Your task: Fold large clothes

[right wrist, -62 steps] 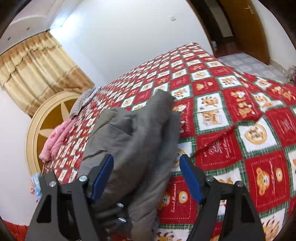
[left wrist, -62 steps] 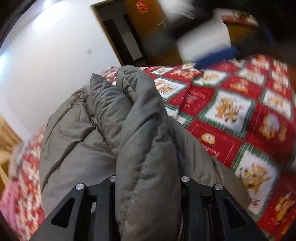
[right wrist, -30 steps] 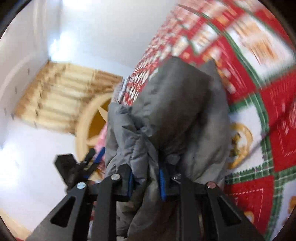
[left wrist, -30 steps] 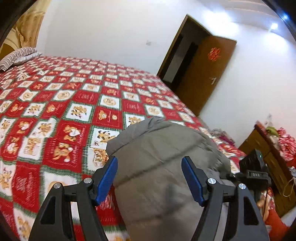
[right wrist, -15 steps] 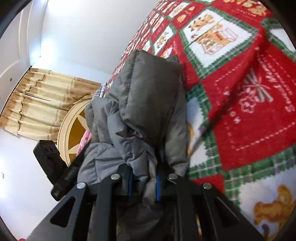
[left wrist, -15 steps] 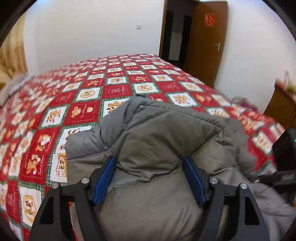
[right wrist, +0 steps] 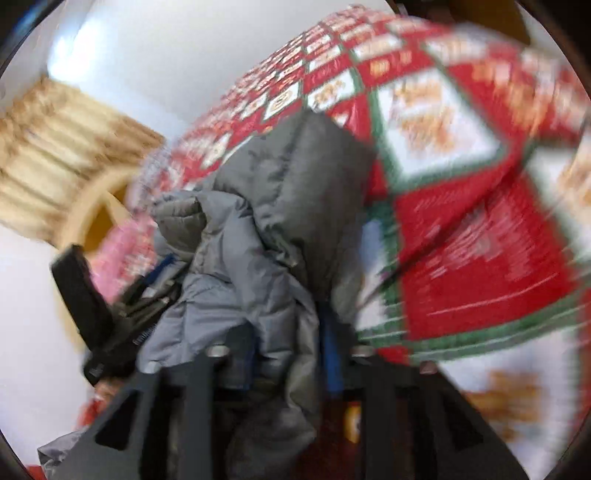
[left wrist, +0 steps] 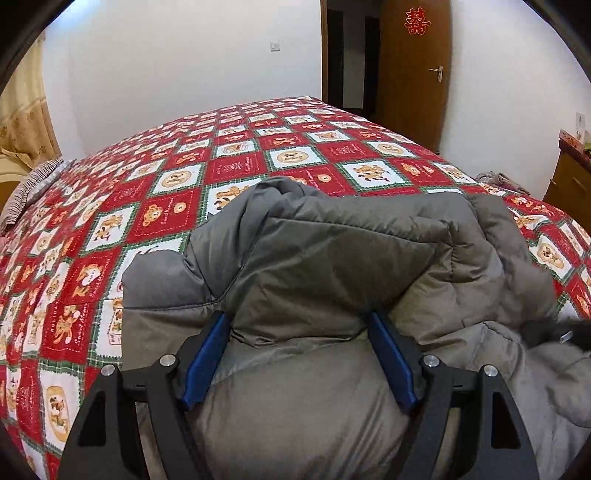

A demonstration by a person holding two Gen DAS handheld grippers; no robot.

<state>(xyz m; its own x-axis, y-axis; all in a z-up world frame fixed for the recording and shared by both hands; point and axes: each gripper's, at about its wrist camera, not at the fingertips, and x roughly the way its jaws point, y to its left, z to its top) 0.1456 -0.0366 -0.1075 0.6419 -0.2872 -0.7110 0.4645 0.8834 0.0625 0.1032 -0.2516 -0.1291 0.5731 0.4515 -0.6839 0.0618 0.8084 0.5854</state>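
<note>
one grey jacket (left wrist: pixel 332 258) — bunched on quilted bed (left wrist: pixel 236 166)

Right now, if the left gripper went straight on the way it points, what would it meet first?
Most likely the grey padded jacket: its folded bulk already lies between the opening left gripper, ahead of the red patterned bedspread.

Red double-happiness character (囍) (left wrist: pixel 417 21) stuck high on brown wooden door (left wrist: pixel 413 92), at about one o'clock in the left wrist view. Small stitched lettering on red squares of red, white and green patchwork bedspread (left wrist: pixel 236 168), around ten to twelve o'clock of the grey padded jacket, too fine to read. Nothing legible in the blurred right wrist view; white print on the black gripper body at about eight o'clock unreadable.
</note>
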